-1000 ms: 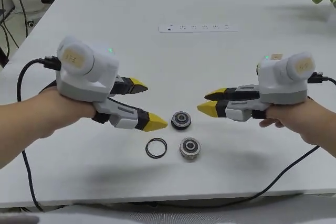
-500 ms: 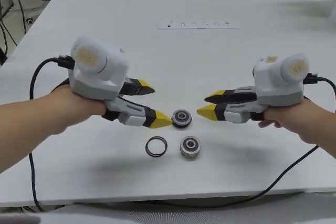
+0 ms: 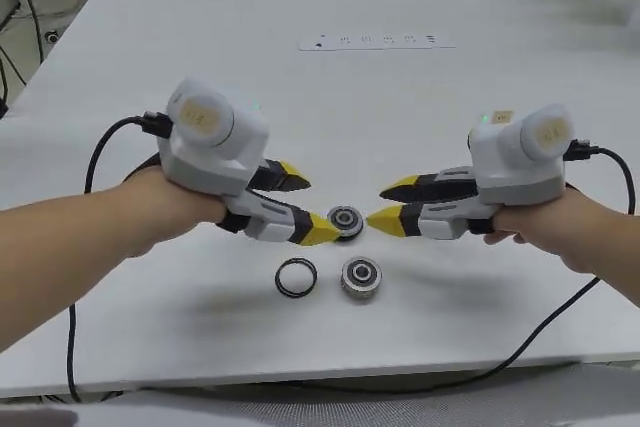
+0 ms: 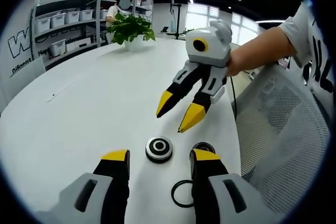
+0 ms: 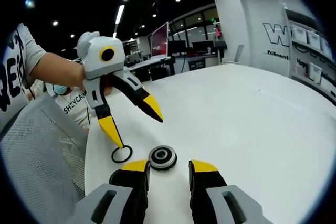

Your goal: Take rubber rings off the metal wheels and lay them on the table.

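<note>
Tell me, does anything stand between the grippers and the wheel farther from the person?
Nothing visible does. The farther wheel lies on bare table between the left gripper and right gripper. The other wheel and loose ring lie nearer the person, aside.

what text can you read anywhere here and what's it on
"W": large wall lettering, rest cut off.
Small line under it: too blurred to read.
Stickers on left gripper and right gripper: too blurred.
Print on shirt: unreadable.
</note>
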`<action>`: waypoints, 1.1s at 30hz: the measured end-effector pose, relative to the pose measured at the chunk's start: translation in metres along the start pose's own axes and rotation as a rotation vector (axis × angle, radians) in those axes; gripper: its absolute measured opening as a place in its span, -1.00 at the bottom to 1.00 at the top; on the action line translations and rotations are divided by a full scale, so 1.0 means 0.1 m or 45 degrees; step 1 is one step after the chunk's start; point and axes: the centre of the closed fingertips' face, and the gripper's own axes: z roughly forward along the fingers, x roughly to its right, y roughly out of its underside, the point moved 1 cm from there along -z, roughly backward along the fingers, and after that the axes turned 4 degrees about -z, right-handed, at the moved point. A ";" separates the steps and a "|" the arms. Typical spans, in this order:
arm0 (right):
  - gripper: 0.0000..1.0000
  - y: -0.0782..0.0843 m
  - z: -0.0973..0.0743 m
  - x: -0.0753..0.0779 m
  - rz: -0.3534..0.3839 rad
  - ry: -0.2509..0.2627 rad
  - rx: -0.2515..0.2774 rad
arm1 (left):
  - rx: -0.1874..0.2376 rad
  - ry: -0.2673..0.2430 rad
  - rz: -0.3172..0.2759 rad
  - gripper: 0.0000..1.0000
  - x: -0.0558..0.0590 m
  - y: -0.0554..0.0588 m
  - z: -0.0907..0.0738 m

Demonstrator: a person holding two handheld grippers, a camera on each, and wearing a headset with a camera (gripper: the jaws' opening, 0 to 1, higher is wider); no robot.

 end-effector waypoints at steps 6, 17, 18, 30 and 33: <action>-0.45 0.02 0.00 -0.01 0.001 -0.005 -0.003 | -0.002 0.003 -0.030 -0.24 -0.02 0.00 0.08; -0.46 0.04 0.00 0.01 0.005 -0.005 -0.001 | -0.039 0.022 -0.003 -0.38 0.04 0.04 0.21; -0.46 0.05 0.00 0.01 0.004 -0.005 -0.002 | -0.038 0.022 0.002 -0.39 0.04 0.03 0.22; -0.47 0.06 0.01 0.00 0.000 -0.009 -0.012 | -0.061 0.010 0.029 -0.66 0.01 0.04 0.33; -0.48 0.07 0.01 0.00 -0.007 -0.009 -0.014 | -0.072 0.006 0.053 -0.73 0.00 0.06 0.35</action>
